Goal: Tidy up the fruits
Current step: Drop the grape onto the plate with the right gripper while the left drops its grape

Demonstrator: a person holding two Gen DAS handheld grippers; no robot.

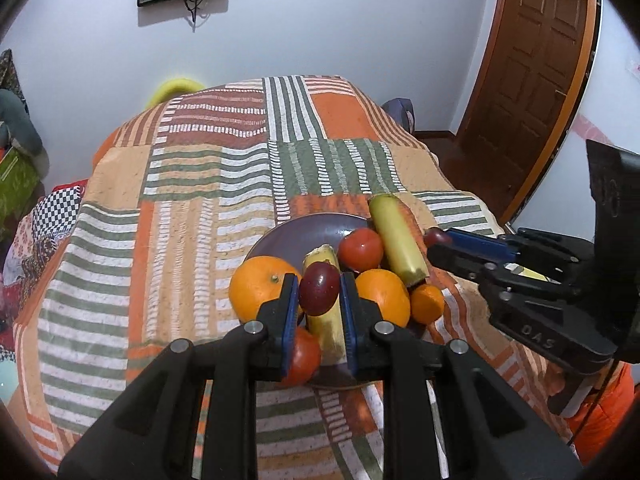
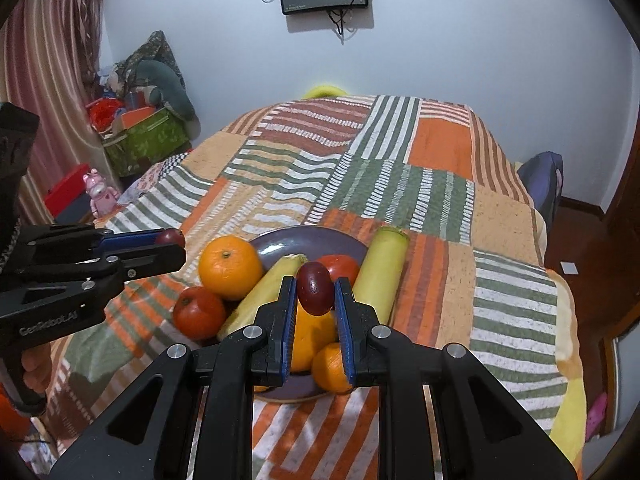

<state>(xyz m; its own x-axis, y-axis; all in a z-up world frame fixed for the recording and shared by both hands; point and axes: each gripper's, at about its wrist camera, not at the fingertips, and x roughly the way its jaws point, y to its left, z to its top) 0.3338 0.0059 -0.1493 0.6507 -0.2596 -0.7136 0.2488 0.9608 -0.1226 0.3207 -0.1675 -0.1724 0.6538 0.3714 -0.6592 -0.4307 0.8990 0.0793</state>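
Left tongs and right tongs each pinch a grape, level, above the plate of fruit at the bedspread's near edge.

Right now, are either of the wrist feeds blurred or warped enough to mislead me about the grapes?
Left wrist view: sharp centre, grape crisp in the left gripper; the door bows at the fisheye edge. Right wrist view: equally sharp on its grape in the right gripper; corners vignetted black.
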